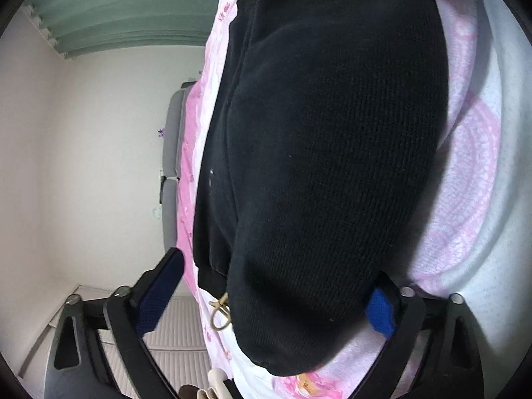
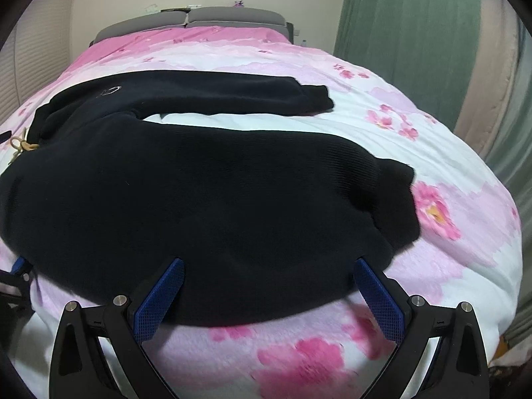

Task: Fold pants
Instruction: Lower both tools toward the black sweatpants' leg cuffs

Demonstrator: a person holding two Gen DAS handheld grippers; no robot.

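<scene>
Black knit pants (image 2: 199,199) lie spread on a pink flowered duvet (image 2: 316,365), one leg near me and the other leg (image 2: 216,96) farther back. My right gripper (image 2: 268,264) stands open at the near leg's front edge, with the fabric edge between its blue pads, which do not press on it. In the left wrist view the picture is rolled. There the pants (image 1: 332,133) fill the middle, and my left gripper (image 1: 276,272) is open around their waist end. Cloth partly covers its right pad. A tan drawstring (image 1: 219,312) hangs at the waist.
The duvet (image 1: 465,166) covers the whole bed up to a grey headboard (image 2: 189,21). A green curtain (image 2: 415,33) hangs at the right, with a pale wall behind the bed. The bed's edge drops off at the left in the left wrist view, above a ribbed pale surface (image 1: 179,329).
</scene>
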